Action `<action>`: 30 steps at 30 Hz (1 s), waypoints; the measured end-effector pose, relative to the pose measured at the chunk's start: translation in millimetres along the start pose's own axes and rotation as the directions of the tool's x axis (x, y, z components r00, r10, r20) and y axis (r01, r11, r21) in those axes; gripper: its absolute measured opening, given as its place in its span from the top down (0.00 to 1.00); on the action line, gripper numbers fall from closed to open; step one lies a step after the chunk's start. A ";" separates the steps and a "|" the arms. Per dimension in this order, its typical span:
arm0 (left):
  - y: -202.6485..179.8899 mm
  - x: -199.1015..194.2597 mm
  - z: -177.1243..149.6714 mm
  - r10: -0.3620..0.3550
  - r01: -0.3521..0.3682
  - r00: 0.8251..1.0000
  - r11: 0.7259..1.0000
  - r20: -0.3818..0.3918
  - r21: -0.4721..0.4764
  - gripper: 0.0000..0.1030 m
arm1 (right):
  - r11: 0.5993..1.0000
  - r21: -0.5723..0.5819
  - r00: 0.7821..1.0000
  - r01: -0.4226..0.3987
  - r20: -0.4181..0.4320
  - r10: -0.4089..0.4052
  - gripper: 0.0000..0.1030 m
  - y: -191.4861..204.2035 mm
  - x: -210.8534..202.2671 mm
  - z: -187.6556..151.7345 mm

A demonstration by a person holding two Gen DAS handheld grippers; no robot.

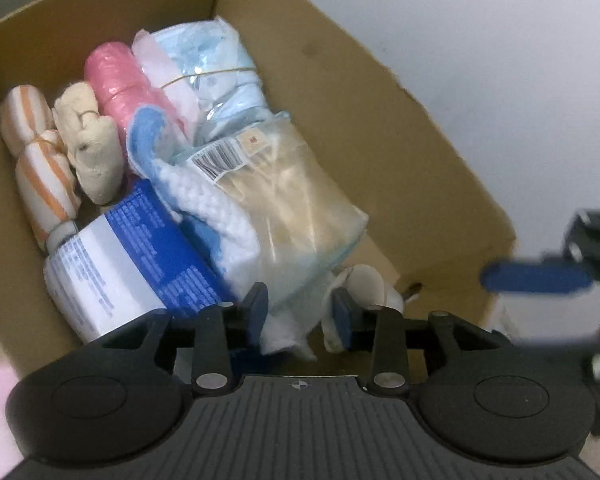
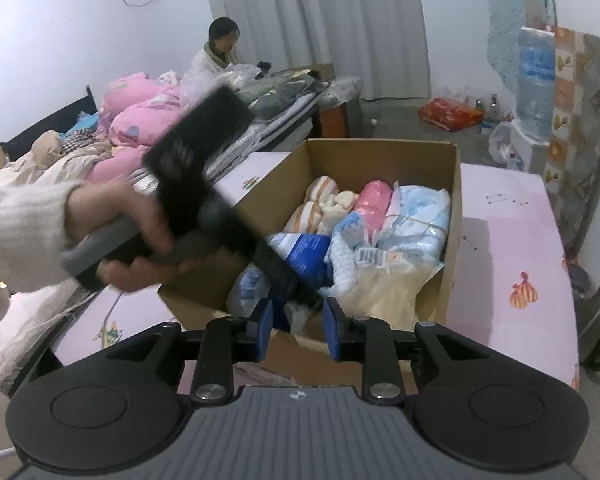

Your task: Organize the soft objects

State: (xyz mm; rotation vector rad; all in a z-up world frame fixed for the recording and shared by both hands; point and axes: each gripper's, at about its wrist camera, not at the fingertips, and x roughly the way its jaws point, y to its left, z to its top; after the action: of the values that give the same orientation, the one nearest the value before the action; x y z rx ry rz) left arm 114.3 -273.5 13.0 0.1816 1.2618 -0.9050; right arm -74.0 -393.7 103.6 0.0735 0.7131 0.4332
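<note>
Blue pads of my left claw (image 1: 300,312) stand apart inside the cardboard box (image 1: 380,128), low centre of the left wrist view, pressing on nothing; a clear plastic packet (image 1: 296,216) with a barcode label lies between and just beyond them. Left of it: white-and-blue knit cloth (image 1: 204,200), blue-and-white pack (image 1: 140,256). Further in: pink roll (image 1: 116,76), light blue bundle (image 1: 220,80) bound with a rubber band, cream plush (image 1: 92,148), orange-striped cloth roll (image 1: 40,160) at the left wall.

My right claw (image 2: 296,328) hangs before the box's near edge, low centre of its own view, pads apart, nothing between them. My left hand (image 2: 128,236), white sleeve, grips its tool at centre left. Box sits on the pink worktop (image 2: 512,240). A bed (image 2: 140,120) with pink bedding fills the upper left; a person (image 2: 220,52) sits behind it.
</note>
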 end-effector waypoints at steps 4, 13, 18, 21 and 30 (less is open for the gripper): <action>8.7 -22.8 -19.7 -0.042 0.053 0.994 0.993 0.104 -0.110 0.49 | 0.999 0.026 0.999 0.031 0.030 -0.032 0.74 -3.5 -2.7 3.6; -8.4 -102.8 -62.5 0.025 -0.017 0.931 1.000 0.365 -0.024 0.42 | 0.994 0.046 0.994 0.103 0.016 -0.104 0.74 0.0 -5.3 10.3; -21.3 -127.6 -98.4 0.149 -0.151 0.843 0.988 0.516 -0.039 0.21 | 0.991 0.028 0.990 0.130 0.051 -0.132 0.74 15.4 -4.8 13.0; -24.0 -133.4 -121.6 0.164 -0.168 0.790 0.985 0.591 -0.048 0.01 | 0.990 0.064 0.987 0.127 0.093 -0.132 0.74 20.1 -3.8 6.5; -43.2 -137.6 -155.3 0.258 -0.355 0.663 0.935 0.703 -0.009 0.00 | 0.963 0.196 0.922 0.184 0.305 -0.238 0.74 56.9 -18.6 -28.4</action>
State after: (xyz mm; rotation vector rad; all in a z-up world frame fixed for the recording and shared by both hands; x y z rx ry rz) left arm -32.5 -144.9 95.4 0.1304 0.4341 -0.6544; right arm -125.3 -351.9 105.5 0.2161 0.4216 0.1466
